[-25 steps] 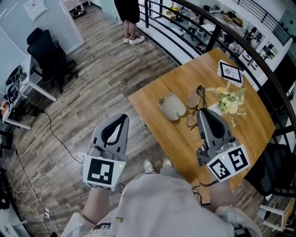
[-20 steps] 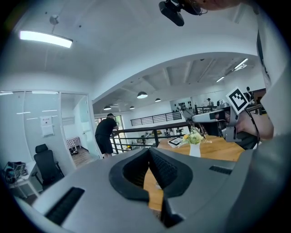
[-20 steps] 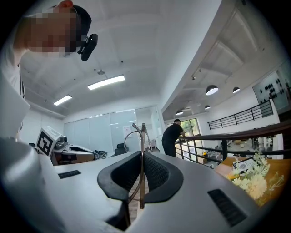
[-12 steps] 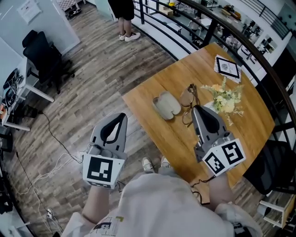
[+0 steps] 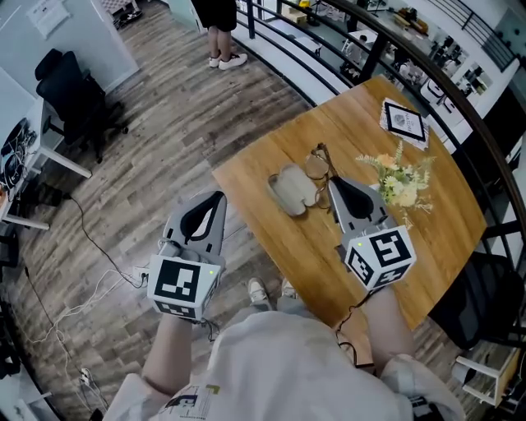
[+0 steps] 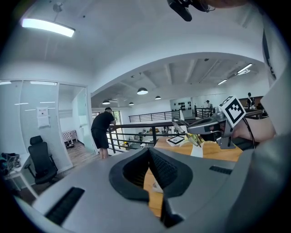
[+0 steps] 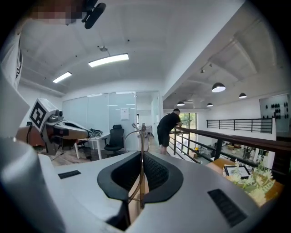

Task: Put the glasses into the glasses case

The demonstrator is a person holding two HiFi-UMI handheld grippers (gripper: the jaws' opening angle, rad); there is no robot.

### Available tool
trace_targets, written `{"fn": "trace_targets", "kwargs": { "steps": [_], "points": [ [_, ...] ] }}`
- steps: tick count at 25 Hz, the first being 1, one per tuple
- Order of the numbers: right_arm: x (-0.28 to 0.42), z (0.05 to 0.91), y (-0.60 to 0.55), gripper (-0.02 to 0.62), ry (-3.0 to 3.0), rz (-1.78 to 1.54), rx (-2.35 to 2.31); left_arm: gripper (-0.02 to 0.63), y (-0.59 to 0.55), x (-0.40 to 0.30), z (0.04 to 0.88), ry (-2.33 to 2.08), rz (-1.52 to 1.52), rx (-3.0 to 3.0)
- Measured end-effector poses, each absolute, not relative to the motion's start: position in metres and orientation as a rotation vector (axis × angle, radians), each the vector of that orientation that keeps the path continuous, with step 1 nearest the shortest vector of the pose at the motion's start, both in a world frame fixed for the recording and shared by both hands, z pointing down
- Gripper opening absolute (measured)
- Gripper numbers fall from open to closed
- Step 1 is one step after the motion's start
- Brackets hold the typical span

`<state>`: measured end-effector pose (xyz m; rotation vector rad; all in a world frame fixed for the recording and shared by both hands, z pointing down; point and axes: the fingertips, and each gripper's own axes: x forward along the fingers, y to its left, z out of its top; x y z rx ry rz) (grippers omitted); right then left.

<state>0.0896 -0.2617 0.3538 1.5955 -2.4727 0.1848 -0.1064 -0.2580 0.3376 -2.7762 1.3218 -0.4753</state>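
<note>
The brown-rimmed glasses are pinched by one temple in my right gripper, which is shut on them just right of the pale grey glasses case. The case lies open on the wooden table near its left edge. In the right gripper view the thin frame stands upright between the closed jaws of the right gripper. My left gripper hangs over the floor left of the table, shut and holding nothing; its jaws meet in the left gripper view.
A vase of pale flowers and a framed card stand on the table's far right. A black railing runs behind the table. A person stands at the rail. An office chair and floor cables are at left.
My right gripper has carried the glasses leftward, from right of the case to just beside it. The left gripper has hardly moved.
</note>
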Motion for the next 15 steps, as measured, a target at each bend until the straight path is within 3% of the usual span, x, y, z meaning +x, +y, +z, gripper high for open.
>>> {"fn": "trace_targets", "kwargs": {
  "steps": [15],
  "points": [
    [0.079,0.504,-0.323,0.04,-2.246,0.387,1.354,0.017,-0.307,-0.079,0.439,1.225,-0.751,-2.894]
  ]
}}
